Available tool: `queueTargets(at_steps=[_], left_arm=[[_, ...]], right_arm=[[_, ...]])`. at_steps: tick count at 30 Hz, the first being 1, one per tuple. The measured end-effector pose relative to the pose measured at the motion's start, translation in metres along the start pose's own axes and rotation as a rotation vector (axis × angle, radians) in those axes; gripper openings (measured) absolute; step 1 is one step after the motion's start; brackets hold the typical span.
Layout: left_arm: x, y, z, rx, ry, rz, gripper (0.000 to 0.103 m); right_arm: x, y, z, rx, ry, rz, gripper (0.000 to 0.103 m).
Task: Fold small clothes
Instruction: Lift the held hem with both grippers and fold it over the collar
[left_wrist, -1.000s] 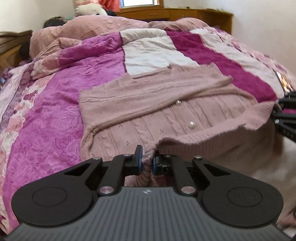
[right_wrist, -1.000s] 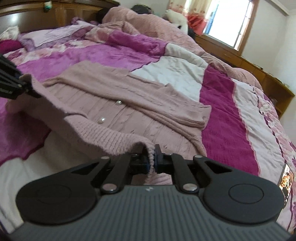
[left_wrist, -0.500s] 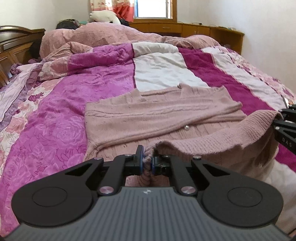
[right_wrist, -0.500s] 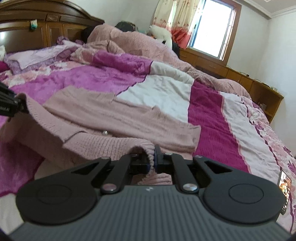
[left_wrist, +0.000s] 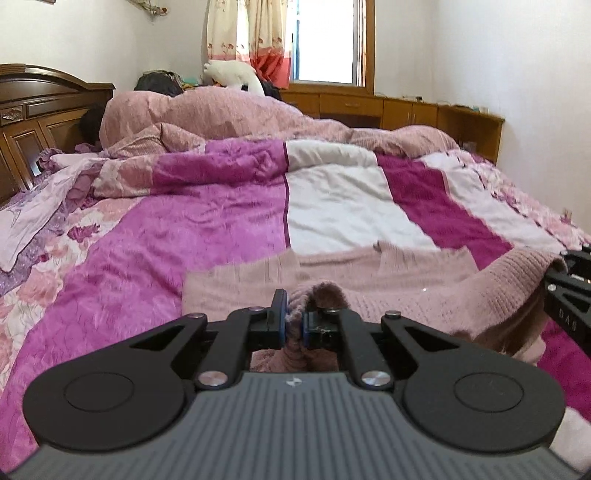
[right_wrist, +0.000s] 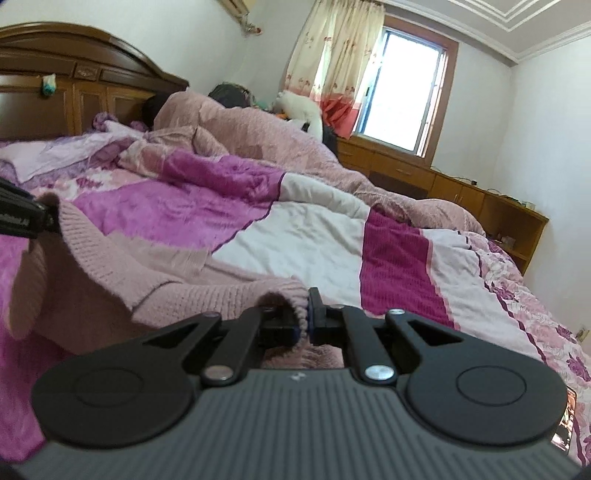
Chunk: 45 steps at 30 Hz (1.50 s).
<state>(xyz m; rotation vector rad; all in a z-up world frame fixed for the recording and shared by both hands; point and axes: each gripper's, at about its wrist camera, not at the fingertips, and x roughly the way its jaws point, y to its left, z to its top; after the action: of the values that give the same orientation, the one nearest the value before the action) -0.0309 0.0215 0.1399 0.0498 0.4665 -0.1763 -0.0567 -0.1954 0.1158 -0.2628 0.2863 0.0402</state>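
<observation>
The ribbed hem of a dusty-pink knitted cardigan is clamped at one corner by the left hand-held gripper and at the other by the right hand-held gripper, lifted above the bed's near edge. Its remainder is spread on the magenta, white and floral quilt. A heaped pink blanket and wooden headboard are seen beyond.

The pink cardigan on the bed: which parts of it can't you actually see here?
- Left wrist view: the cardigan front and buttons, hidden behind the lifted hem and blurred.
- Both views: the hem corners, pinched inside the left gripper and right gripper.
- Right wrist view: the underside, turned away.
</observation>
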Motion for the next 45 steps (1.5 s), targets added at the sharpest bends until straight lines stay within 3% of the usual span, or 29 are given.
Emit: queueTargets(at_steps=[7, 14, 25, 30, 33, 41, 44, 45], left_arm=[[0.017, -0.007, 0.038, 0.037, -0.088, 0.004, 0.008], [0.069, -0.011, 0.057, 0.046, -0.084, 0.031, 0.008], [0.179, -0.009, 0.042, 0.03, 0.038, 0.078, 0.009], [0.22, 0.002, 0.021, -0.008, 0.141, 0.111, 0.009], [0.238, 0.012, 0.007, -0.051, 0.204, 0.116, 0.01], [0.24, 0.011, 0.007, -0.016, 0.209, 0.113, 0.01], [0.232, 0.01, 0.012, -0.028, 0.228, 0.128, 0.029], [0.228, 0.01, 0.014, -0.031, 0.235, 0.139, 0.037]], right_arm=[[0.019, -0.007, 0.022, 0.039, -0.044, -0.048, 0.007], [0.062, -0.009, 0.032, 0.037, -0.034, -0.076, 0.007], [0.144, 0.011, 0.011, -0.06, 0.071, -0.088, 0.007], [0.176, 0.014, -0.008, -0.03, 0.144, -0.071, 0.008], [0.187, 0.018, -0.022, -0.023, 0.187, -0.073, 0.008], [0.196, 0.016, -0.036, 0.009, 0.226, -0.051, 0.011], [0.193, 0.012, -0.032, 0.031, 0.234, -0.047, 0.013], [0.189, 0.011, -0.03, 0.04, 0.233, -0.049, 0.017]])
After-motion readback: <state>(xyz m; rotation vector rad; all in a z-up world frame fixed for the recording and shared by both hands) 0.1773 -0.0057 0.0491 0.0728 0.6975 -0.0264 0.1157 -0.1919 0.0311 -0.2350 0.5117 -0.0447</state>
